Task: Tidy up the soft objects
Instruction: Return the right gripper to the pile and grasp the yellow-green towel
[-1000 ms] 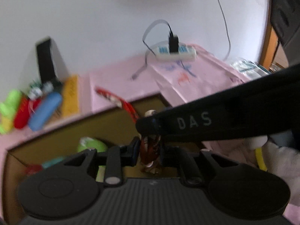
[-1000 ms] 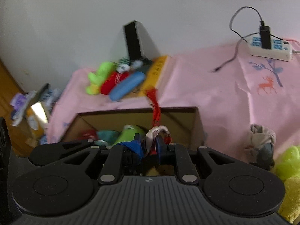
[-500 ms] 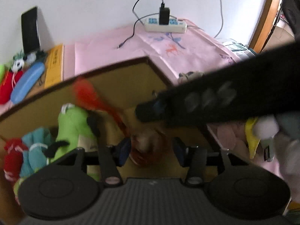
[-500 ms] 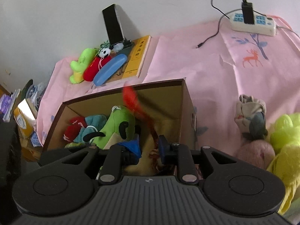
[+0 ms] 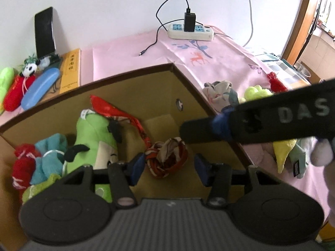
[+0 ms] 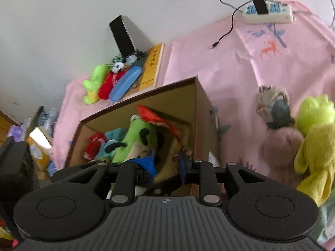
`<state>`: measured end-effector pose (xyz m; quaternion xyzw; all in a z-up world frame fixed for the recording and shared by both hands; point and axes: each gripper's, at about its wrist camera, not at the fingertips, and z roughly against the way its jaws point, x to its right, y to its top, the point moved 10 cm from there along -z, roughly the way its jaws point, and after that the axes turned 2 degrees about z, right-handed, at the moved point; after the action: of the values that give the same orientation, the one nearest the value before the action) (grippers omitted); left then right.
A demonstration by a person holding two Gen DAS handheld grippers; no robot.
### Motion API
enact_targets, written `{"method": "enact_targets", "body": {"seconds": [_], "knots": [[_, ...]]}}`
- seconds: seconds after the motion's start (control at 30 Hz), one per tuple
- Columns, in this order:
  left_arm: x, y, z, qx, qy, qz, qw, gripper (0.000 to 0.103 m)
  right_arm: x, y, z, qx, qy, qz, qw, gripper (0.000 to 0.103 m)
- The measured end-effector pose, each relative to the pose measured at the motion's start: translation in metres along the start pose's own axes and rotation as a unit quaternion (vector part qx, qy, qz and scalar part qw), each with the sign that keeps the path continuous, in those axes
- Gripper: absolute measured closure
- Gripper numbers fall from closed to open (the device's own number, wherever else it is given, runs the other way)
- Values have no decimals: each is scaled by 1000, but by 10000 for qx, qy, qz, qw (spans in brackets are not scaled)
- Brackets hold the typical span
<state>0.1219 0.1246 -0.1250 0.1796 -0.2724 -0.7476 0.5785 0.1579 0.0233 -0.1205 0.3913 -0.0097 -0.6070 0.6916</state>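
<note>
So the left tool [image 5: 166, 168] had just been opening and its two blue pads stood well apart, holding nothing; the knotted red-and-white patterned cloth bundle [image 5: 167, 160] lay loose on the floor of the brown cardboard box [image 5: 129, 73], right below and between those pads. The right tool [image 6: 165, 163] had just been opening too, only a small gap, and I saw nothing pinched in it. In the left view its black finger crossed just in front of and to the right of the left tool, over the box's right wall.

What could've gone wrong, I reckon: the bundle's long red tail [image 5: 117, 113] lay draped up over the green plush toy [image 5: 94, 133] to the left of the left tool, so pulling either tool out carelessly could have snagged it and dragged the cloth back out. The two tools were also crowded together, so a bump looked possible. More soft stuff, like the yellow-green plush [image 6: 314, 146], waited on the pink surface [image 6: 209, 62] to the right of the right tool.
</note>
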Motion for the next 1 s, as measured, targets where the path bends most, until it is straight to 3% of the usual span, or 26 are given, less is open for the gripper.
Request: {"method": "enact_targets", "body": {"seconds": [0.3, 0.47, 0.6, 0.77, 1.0], "knots": [[5, 1, 15, 18, 381, 157, 9992, 48, 20, -12, 49, 92, 624, -406, 9972, 95], [28, 12, 32, 258, 454, 159, 9985, 48, 51, -13, 79, 268, 370, -383, 9982, 94], [65, 20, 42, 499, 261, -24, 9984, 48, 83, -21, 102, 372, 58, -321, 9988, 94], [117, 19, 35, 492, -12, -355, 9982, 47, 126, -33, 123, 433, -321, -341, 9980, 94], [175, 26, 8, 614, -288, -601, 9959, 47, 164, -36, 136, 529, -203, -662, 9962, 94]]}}
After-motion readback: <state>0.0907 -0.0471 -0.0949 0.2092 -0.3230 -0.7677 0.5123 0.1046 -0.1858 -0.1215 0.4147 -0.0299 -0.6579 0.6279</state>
